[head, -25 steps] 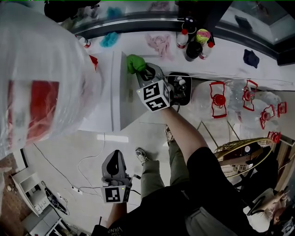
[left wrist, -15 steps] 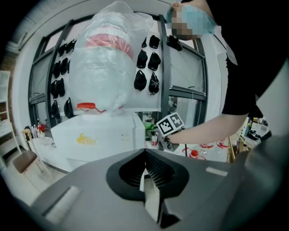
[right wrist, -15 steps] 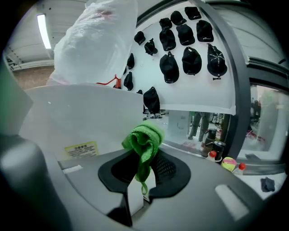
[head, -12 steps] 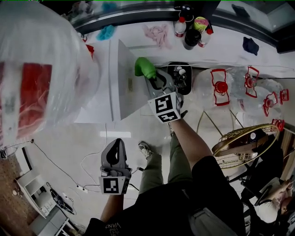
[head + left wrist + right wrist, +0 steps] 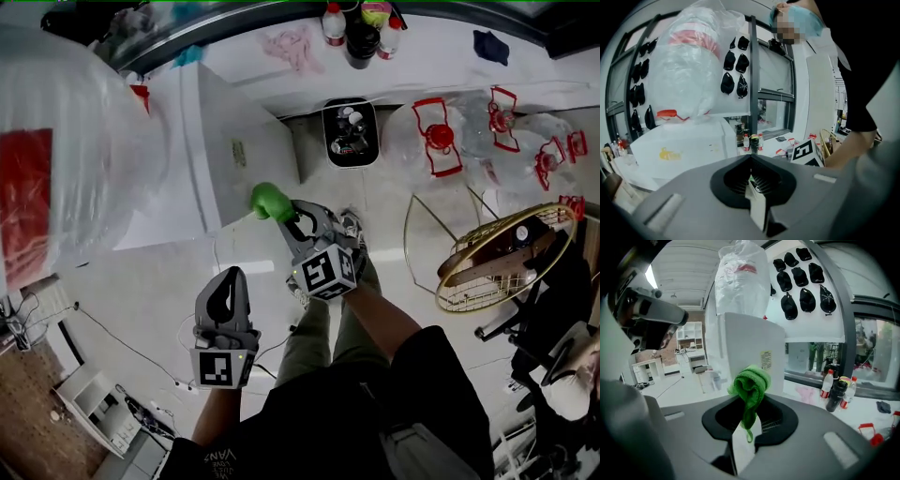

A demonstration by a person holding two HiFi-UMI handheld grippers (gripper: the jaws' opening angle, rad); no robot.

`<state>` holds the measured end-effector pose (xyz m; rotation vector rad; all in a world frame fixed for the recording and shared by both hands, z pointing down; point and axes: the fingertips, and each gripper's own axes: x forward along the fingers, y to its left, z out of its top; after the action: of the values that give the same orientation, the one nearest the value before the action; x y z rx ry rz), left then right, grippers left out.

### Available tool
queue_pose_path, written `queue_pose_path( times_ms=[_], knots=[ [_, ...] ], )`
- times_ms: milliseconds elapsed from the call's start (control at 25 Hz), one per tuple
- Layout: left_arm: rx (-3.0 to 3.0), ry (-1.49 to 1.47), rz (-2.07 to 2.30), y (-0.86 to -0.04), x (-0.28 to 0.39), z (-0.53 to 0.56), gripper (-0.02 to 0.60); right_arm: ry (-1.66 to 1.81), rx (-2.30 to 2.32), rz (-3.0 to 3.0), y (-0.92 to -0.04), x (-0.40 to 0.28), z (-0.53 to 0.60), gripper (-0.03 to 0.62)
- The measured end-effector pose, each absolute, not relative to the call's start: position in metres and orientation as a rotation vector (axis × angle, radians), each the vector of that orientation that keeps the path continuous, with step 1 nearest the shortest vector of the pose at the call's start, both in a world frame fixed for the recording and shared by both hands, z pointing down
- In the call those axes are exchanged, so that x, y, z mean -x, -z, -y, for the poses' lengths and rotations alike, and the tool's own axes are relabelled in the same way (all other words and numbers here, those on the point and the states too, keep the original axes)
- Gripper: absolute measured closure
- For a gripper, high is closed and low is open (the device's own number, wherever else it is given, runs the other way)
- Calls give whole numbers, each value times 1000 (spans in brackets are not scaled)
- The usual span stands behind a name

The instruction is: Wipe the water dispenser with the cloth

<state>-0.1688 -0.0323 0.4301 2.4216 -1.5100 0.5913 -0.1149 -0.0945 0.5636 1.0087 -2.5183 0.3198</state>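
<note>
The white water dispenser (image 5: pixel 234 150) stands at upper left in the head view, with a big plastic-wrapped bottle (image 5: pixel 66 150) on top. My right gripper (image 5: pixel 286 214) is shut on a bunched green cloth (image 5: pixel 270 201), which sits by the lower corner of the dispenser's labelled side panel. In the right gripper view the cloth (image 5: pixel 751 380) sticks up from the jaws just in front of the dispenser (image 5: pixel 745 348); I cannot tell whether they touch. My left gripper (image 5: pixel 228 281) hangs lower over the floor, shut with nothing in it (image 5: pixel 751 180).
A black bin (image 5: pixel 349 133) of small items stands right of the dispenser. Empty water jugs (image 5: pixel 441 141) with red handles and a gold wire frame (image 5: pixel 497 258) lie to the right. Bottles (image 5: pixel 361 28) and a pink rag (image 5: pixel 292 47) sit on the far ledge. Cables (image 5: pixel 122 342) cross the floor.
My right gripper has carried the green cloth down the dispenser's side panel, from its top edge to its lower corner. The left gripper has barely moved.
</note>
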Motion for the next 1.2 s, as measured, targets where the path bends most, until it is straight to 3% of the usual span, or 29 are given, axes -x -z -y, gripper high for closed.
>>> queue_pose_path(
  times_ms=[320,1200],
  knots=[
    [-2390,-573,1537,-432,163,40,580,-336,-935,2501,-585,130,112,515],
    [-2258,-507,1645,-449,150,64,580,-288,-1095,2351,-619,129,326,514]
  ],
)
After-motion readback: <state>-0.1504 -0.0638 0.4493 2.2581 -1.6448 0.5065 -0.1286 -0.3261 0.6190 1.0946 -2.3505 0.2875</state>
